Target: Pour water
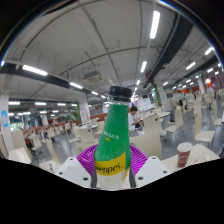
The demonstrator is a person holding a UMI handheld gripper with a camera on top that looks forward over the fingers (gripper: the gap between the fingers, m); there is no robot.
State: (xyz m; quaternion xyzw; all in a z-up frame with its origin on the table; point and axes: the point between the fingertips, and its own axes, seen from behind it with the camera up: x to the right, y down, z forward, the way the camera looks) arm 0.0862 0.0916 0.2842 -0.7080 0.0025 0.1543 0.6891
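Room: canteen hall, ceiling strip lights [34, 70], tables
Bottle: green soda bottle [115, 140], centre frame, upright
Gripper: gripper [113, 168] fingers clamp bottle's lower body
Cup: red paper cup [184, 153], lower right

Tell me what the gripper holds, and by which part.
The gripper holds a green bottle upright, its fingers closed on the lower body at the yellow label.

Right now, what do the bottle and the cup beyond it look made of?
Green bottle, held between the gripper fingers: likely clear-tinted plastic, glossy, with a yellow printed label and dark screw cap. Cup on the table: probably paper, matte, reddish outside; hard to confirm.
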